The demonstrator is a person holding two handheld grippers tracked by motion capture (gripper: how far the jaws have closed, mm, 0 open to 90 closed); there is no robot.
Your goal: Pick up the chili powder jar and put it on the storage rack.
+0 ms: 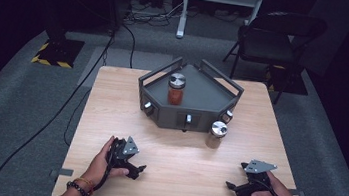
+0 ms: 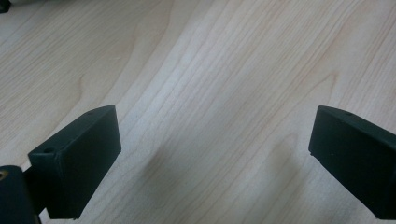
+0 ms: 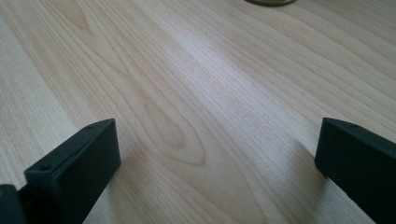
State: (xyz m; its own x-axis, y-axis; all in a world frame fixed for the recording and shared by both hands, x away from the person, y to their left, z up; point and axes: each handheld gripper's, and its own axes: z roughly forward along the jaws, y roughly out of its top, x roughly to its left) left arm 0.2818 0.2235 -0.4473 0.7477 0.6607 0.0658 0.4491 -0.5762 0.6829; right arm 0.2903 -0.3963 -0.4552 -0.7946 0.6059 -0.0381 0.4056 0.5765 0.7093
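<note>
Bare wooden tabletop spreads between a spice jar standing just before the grey rack and two tongs, left and right, both wide, empty, near the front edge.

Cut off at top edge of right gripper view: round base of a jar, rest out of frame. Dark object clipped at top-left corner of left gripper view, identity unclear. Right jaw cropped by the frame edge in both gripper views. In high view, knobs on grey rack front too small to read. Forearms cut by bottom edge. Background beyond chair too dark to make out.
</note>
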